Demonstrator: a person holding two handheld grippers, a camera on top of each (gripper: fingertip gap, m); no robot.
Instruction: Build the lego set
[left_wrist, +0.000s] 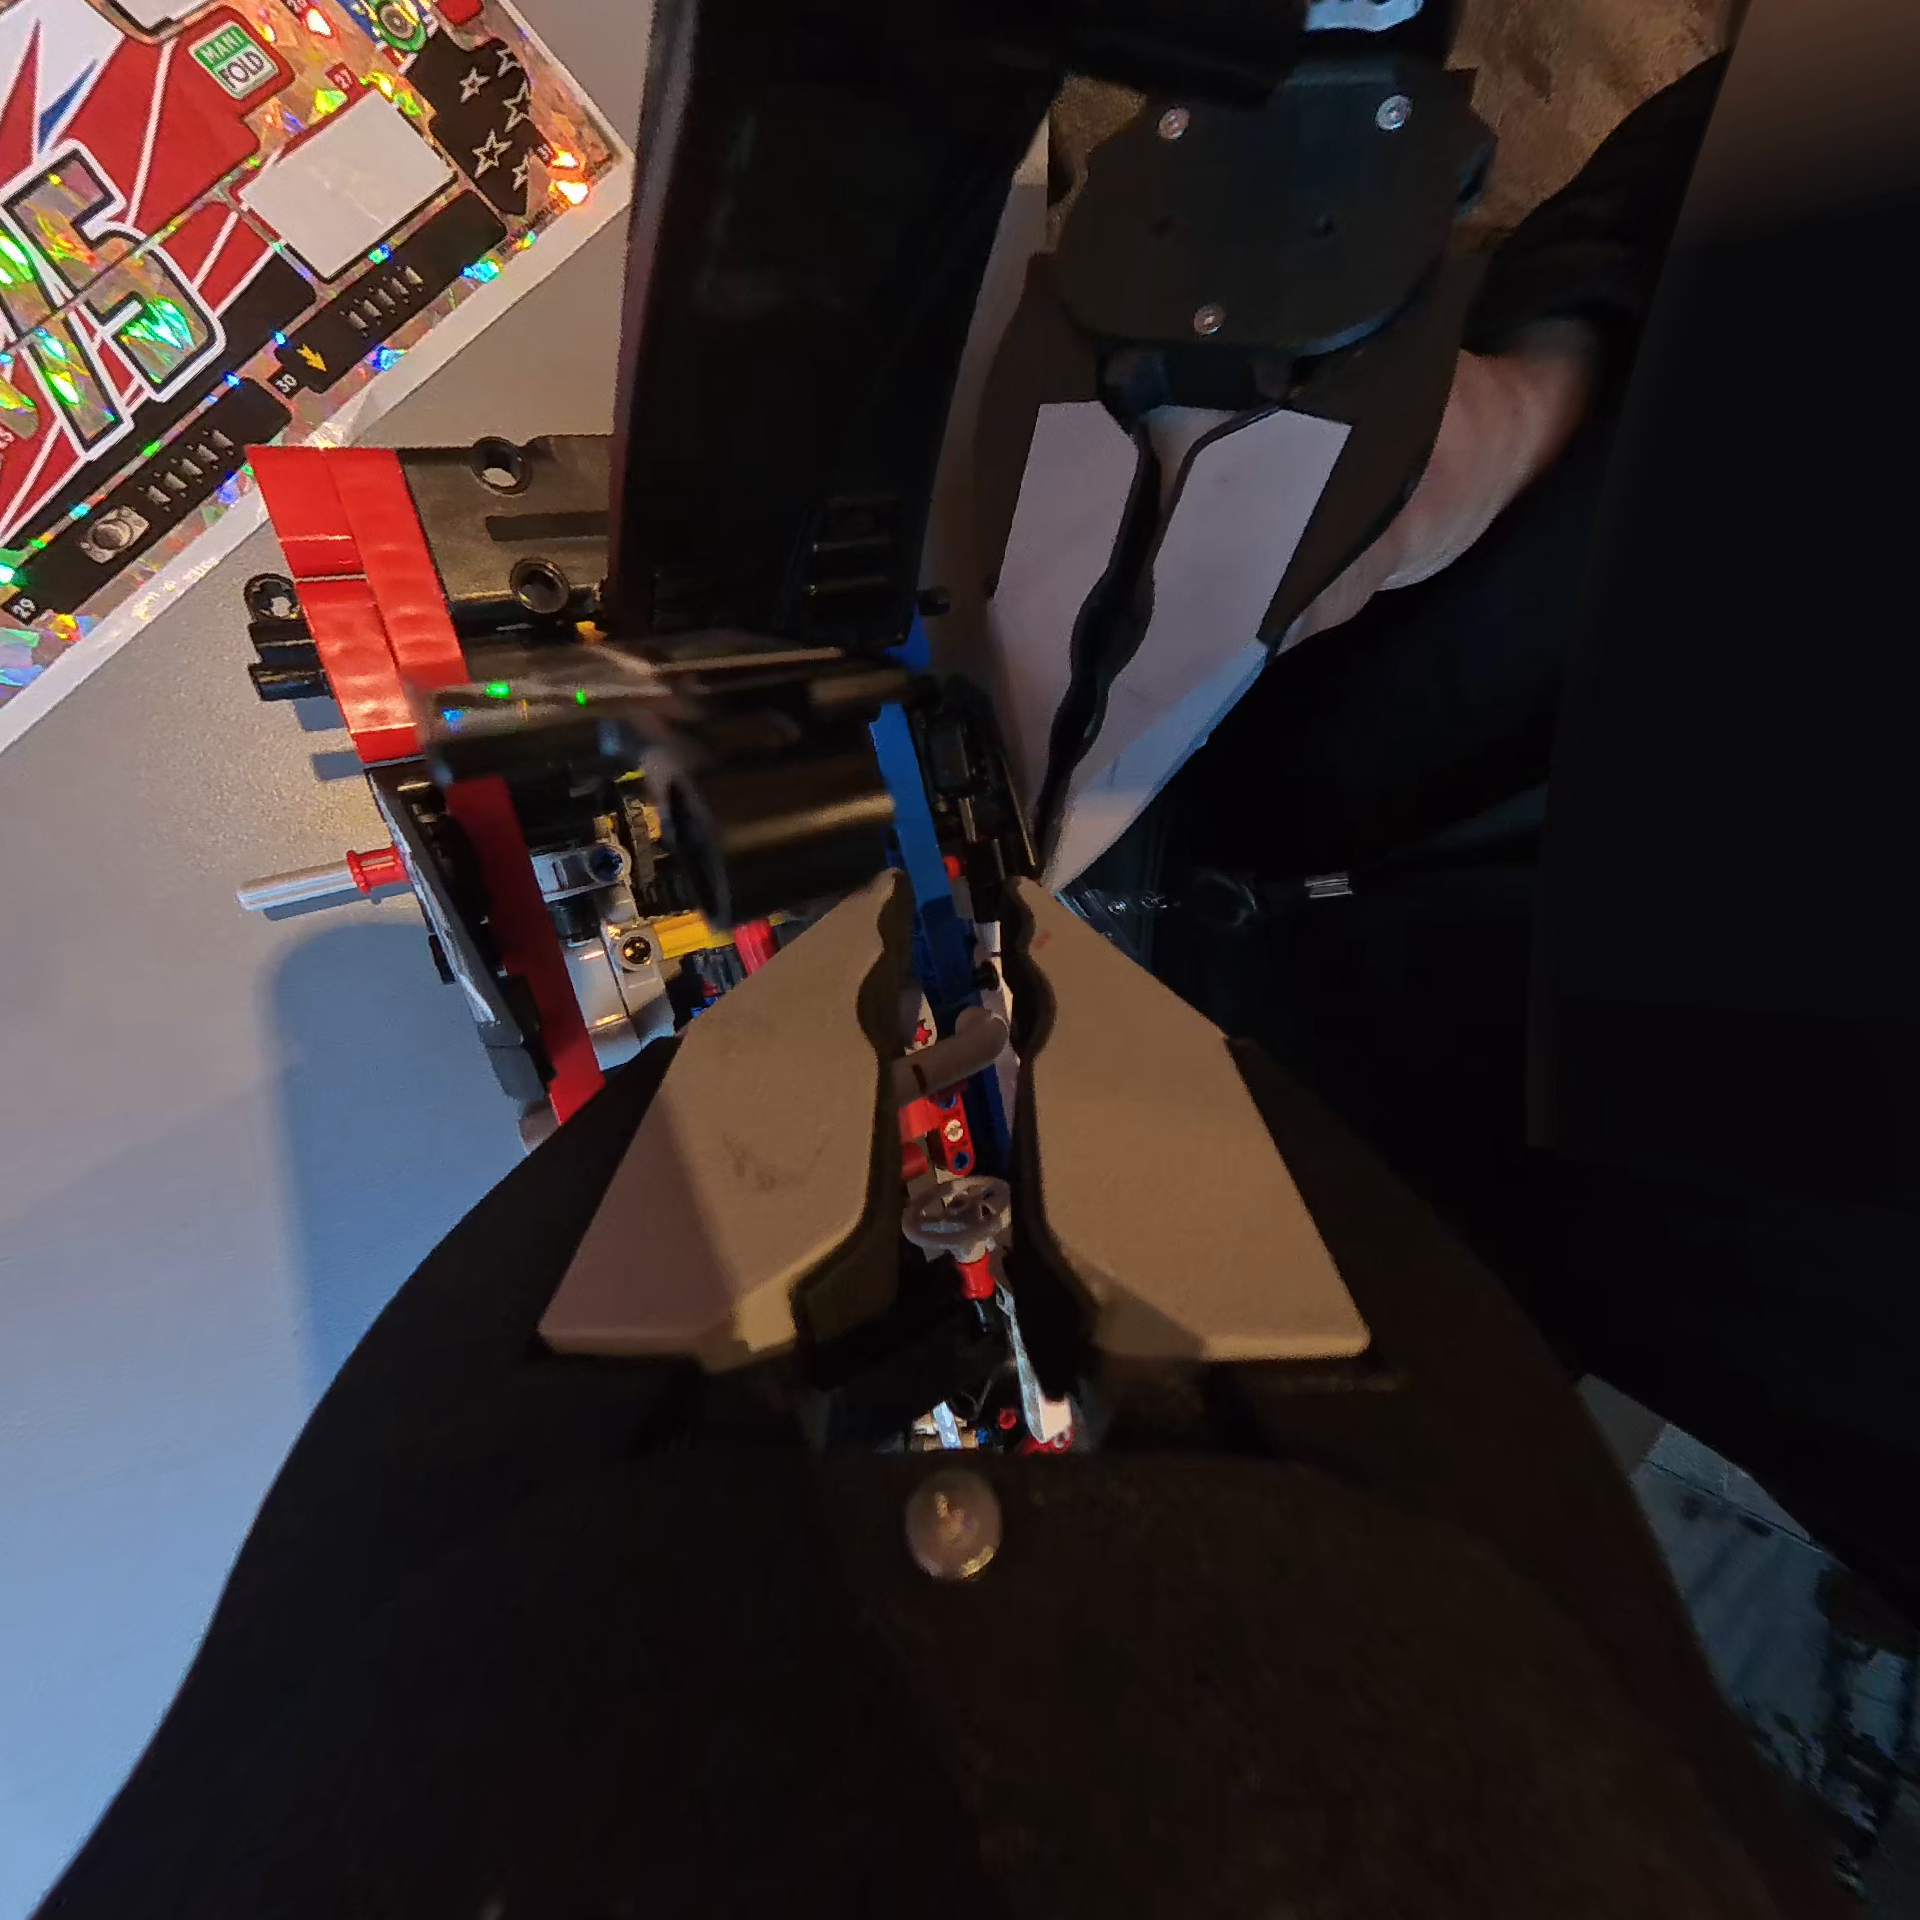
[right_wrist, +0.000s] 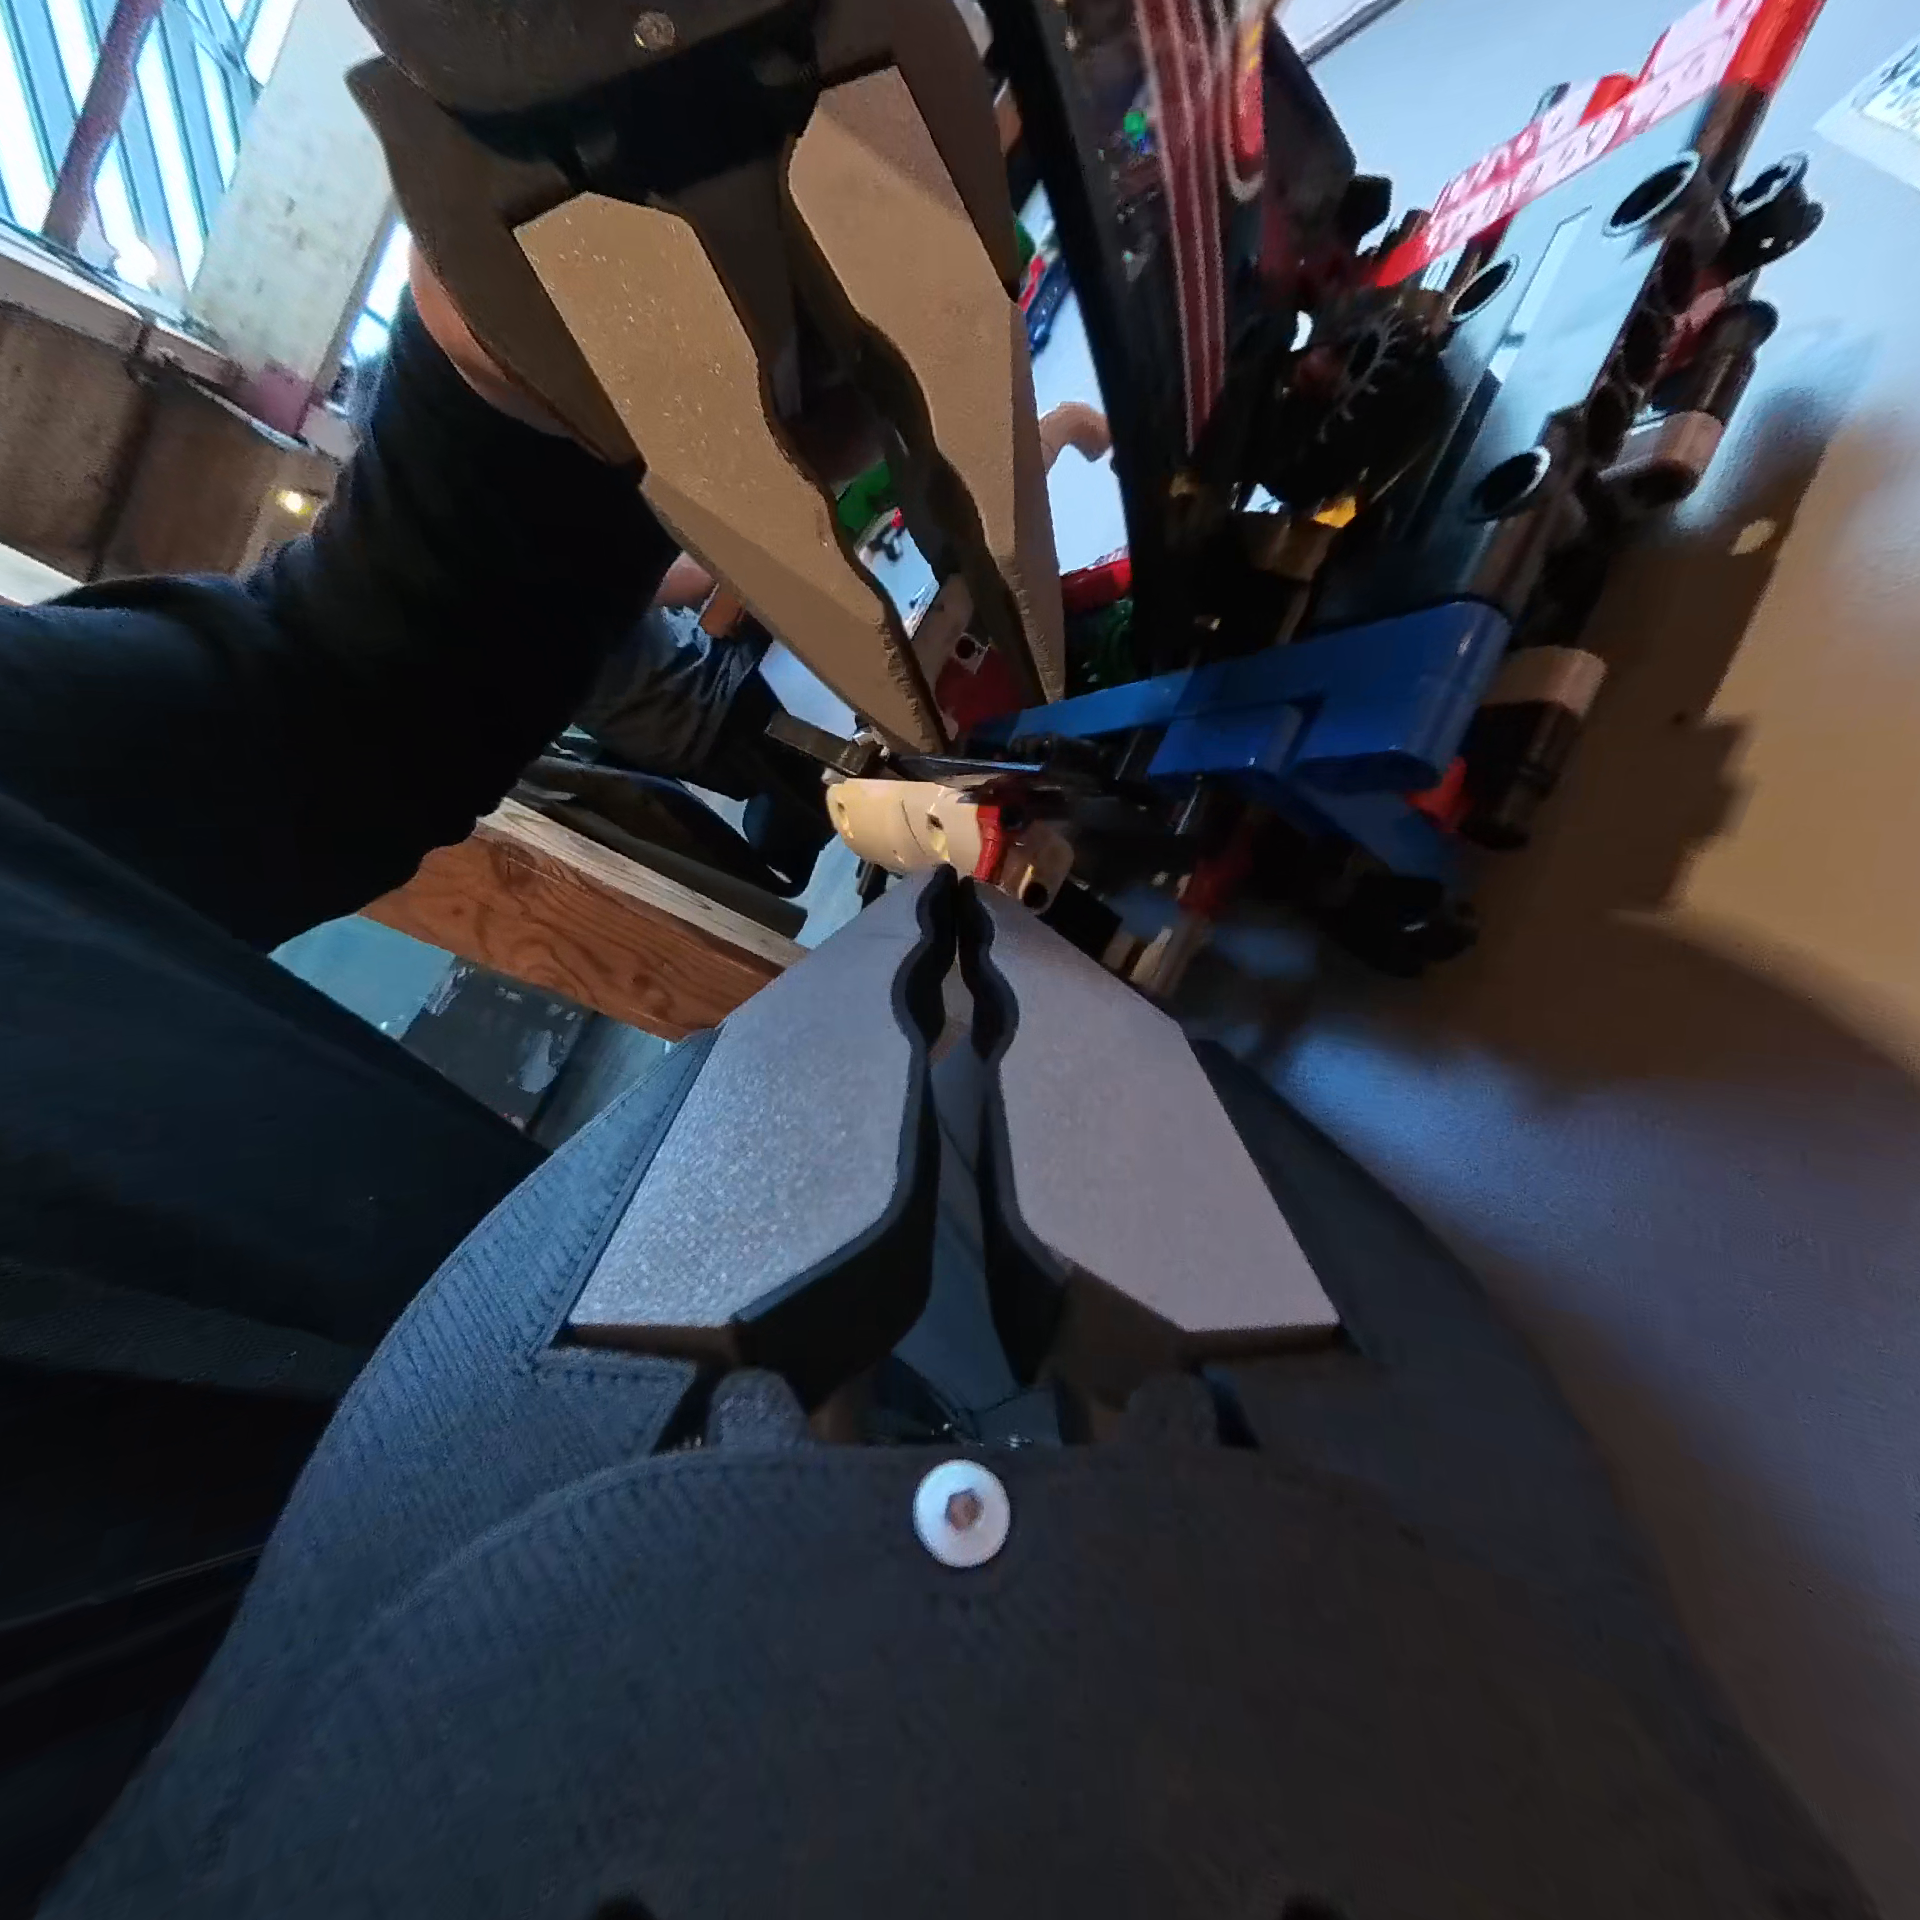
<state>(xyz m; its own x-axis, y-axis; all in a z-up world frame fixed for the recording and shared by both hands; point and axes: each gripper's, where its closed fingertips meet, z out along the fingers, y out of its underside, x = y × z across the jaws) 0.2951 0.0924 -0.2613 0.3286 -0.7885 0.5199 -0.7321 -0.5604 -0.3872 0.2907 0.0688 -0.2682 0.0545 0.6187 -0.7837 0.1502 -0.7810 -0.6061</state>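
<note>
Your left gripper (left_wrist: 956, 914) straddled the blue beam (left_wrist: 940, 935) of the lego model (left_wrist: 582, 727) on the desk (left_wrist: 156, 1143), apparently clamped on it. Your right gripper (right_wrist: 951, 883), fingers together and empty, sat just below the beam's near end.

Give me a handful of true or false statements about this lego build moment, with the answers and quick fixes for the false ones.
1. The left gripper is closed around part of the lego model. True: blue and red pieces sit between its fingers.
2. The right gripper is wide open. False: its fingers are together, with nothing seen between them.
3. A shiny sticker sheet lies on the table beyond the model. True.
4. The model's long beam in the right wrist view is yellow. False: it is blue.
5. The model has red panels on one side. True.
</note>
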